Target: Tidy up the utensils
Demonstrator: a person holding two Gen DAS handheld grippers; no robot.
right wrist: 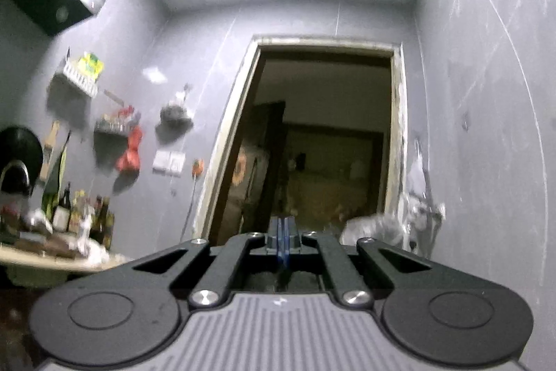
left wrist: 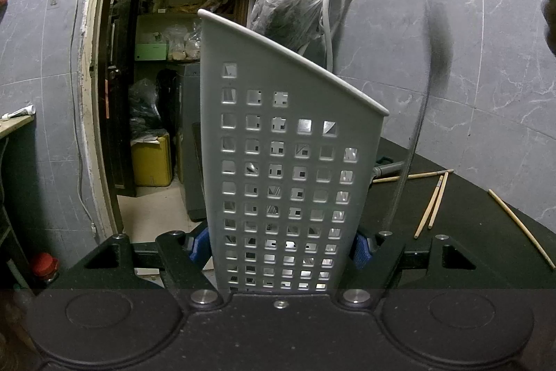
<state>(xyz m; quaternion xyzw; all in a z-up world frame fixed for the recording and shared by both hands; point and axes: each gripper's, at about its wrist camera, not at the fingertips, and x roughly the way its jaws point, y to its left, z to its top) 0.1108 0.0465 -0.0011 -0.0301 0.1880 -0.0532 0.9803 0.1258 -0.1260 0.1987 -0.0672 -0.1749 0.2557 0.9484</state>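
Steadying the perforated grey utensil holder between its blue pads, the left gripper clamps the container low on its two side walls, so that the holder stands upright on the dark tabletop with its slanted open rim uppermost. A grip this low probably serves to keep the tall, light container from tipping when something is dropped in from above, while leaving the mouth unobstructed.

Loose wooden chopsticks lie on the tabletop to the holder's right, well apart from it: a pair lying close together, one long stick nearer the edge, and another behind, near a grey handled object partly hidden by the holder. These appear to be the utensils yet to be gathered. A thin, blurred, dark-topped shape rises beside the holder; its identity cannot be read.

In the right wrist view, the right gripper is tilted upward toward a doorway and grey wall, the table out of sight. Its blue pads meet face to face. Whether a slender utensil is pinched between them cannot be told; nothing projects visibly beyond the tips. The raised pose suggests a lift toward the holder's mouth.
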